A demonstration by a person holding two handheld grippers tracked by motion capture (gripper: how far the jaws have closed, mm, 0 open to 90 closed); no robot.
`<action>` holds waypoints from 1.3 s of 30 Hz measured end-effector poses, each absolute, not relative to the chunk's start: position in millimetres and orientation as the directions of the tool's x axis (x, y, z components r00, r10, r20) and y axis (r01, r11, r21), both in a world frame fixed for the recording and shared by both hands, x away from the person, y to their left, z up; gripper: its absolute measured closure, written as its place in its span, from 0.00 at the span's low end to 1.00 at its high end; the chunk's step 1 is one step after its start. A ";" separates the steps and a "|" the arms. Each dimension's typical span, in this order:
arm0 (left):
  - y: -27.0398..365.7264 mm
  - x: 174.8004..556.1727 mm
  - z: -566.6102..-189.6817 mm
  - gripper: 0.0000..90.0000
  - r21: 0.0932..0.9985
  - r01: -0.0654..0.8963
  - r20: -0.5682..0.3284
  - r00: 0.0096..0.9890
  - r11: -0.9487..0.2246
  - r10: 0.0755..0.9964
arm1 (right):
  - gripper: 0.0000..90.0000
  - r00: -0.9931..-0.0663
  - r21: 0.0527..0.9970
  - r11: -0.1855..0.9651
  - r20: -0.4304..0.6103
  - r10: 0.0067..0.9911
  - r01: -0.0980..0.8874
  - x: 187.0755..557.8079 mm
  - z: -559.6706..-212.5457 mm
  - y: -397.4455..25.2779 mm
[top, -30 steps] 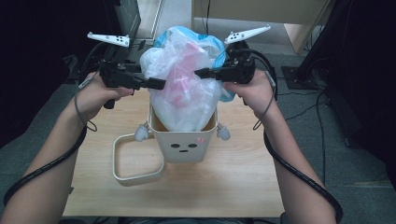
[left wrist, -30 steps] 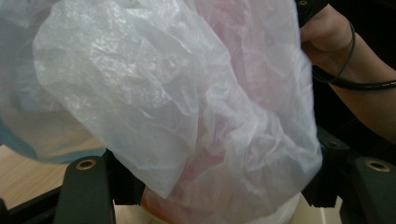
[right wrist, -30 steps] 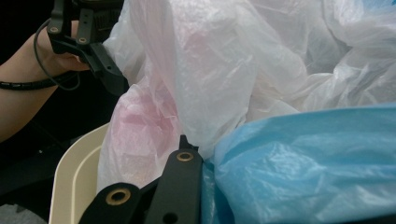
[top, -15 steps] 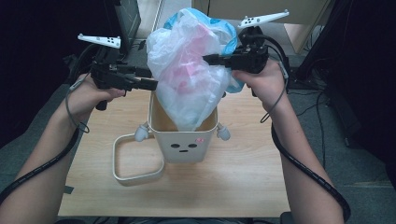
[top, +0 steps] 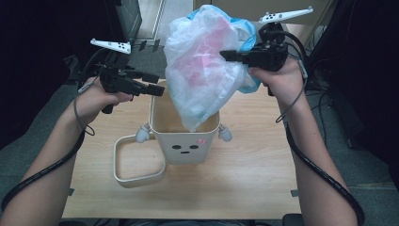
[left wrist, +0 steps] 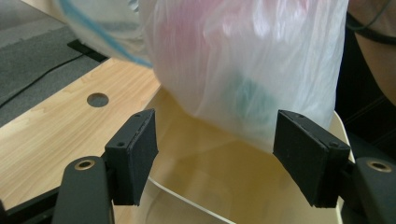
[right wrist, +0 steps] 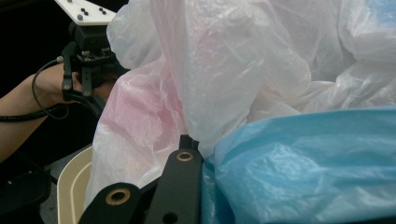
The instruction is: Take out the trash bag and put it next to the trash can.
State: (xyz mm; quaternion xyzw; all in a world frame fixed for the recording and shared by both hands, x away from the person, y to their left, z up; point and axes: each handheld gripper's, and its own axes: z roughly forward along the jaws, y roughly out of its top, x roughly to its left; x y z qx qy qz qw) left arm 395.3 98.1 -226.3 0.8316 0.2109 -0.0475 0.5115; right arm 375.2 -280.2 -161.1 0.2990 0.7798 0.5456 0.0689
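table: light wood top [top: 254,169], round hole [left wrist: 97,99] | floor: grey carpet [top: 28,155], black cables right [top: 329,101] | surroundings: dark left and right

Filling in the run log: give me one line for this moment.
right hand-held gripper: shut on bag, lifted | left hand-held gripper: open, beside bin | bag bottom inside bin rim

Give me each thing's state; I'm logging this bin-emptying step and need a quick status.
Plastic bag: full, lifted, its tip still inside the bin.
Bin: upright on the table, lid off.
Lid ring: flat on the table, beside the bin.
Left gripper: jaws open, empty, at the bin's rim.
Right gripper: jaws shut on the bag.
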 end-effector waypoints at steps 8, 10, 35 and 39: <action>93.1 395.4 -229.8 0.33 0.822 0.398 -0.287 0.907 -0.408 0.307 | 0.96 -0.779 0.889 0.206 0.223 0.587 0.409 370.4 -155.6 -308.9; 93.7 395.5 -230.0 0.33 0.822 0.398 -0.286 0.907 -0.406 0.310 | 0.96 -0.768 0.887 0.205 0.220 0.601 0.414 368.7 -154.3 -317.0; 129.9 397.3 -227.5 0.33 0.850 0.415 -0.272 0.873 -0.325 0.404 | 0.96 -0.656 0.875 0.249 0.097 0.749 0.415 347.1 -158.7 -387.7; 135.4 398.3 -234.9 0.33 0.845 0.429 -0.281 0.864 -0.319 0.417 | 0.96 -0.643 0.853 0.286 0.072 0.763 0.436 349.9 -178.0 -385.5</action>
